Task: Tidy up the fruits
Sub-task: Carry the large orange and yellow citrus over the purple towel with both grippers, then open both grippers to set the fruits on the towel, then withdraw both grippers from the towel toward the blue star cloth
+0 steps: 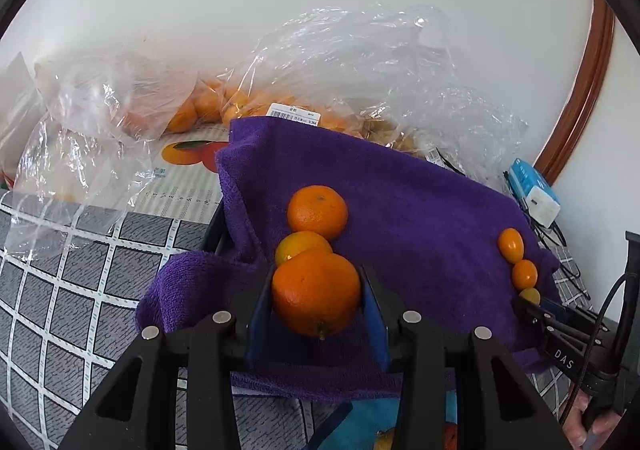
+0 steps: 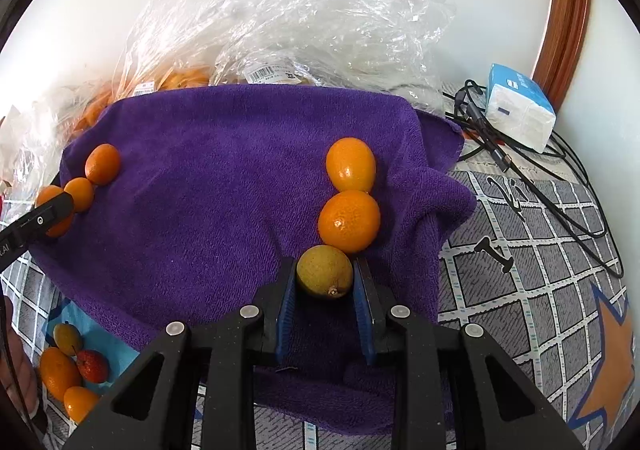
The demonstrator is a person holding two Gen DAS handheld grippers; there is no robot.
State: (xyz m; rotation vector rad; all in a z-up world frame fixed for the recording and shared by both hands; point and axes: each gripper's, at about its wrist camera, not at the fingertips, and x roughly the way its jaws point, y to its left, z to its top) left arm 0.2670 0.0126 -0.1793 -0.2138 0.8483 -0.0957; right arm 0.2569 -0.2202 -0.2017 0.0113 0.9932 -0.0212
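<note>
A purple towel (image 1: 420,202) (image 2: 208,178) is spread on the surface. My left gripper (image 1: 318,290) is shut on a large orange (image 1: 316,294) at the near end of a row with two more oranges (image 1: 317,212) on the towel's left side. My right gripper (image 2: 325,278) is shut on a yellow-green kumquat (image 2: 325,276) at the near end of a row with two orange kumquats (image 2: 349,220) on the towel's right side. The left gripper's finger shows in the right wrist view (image 2: 52,210), and the right gripper shows in the left wrist view (image 1: 532,302).
Clear plastic bags of fruit (image 1: 280,90) (image 2: 280,30) lie behind the towel against the wall. A tissue pack (image 2: 520,110) and black cables (image 2: 560,178) sit at the right. Loose small fruits (image 2: 68,366) lie on a blue sheet at the lower left.
</note>
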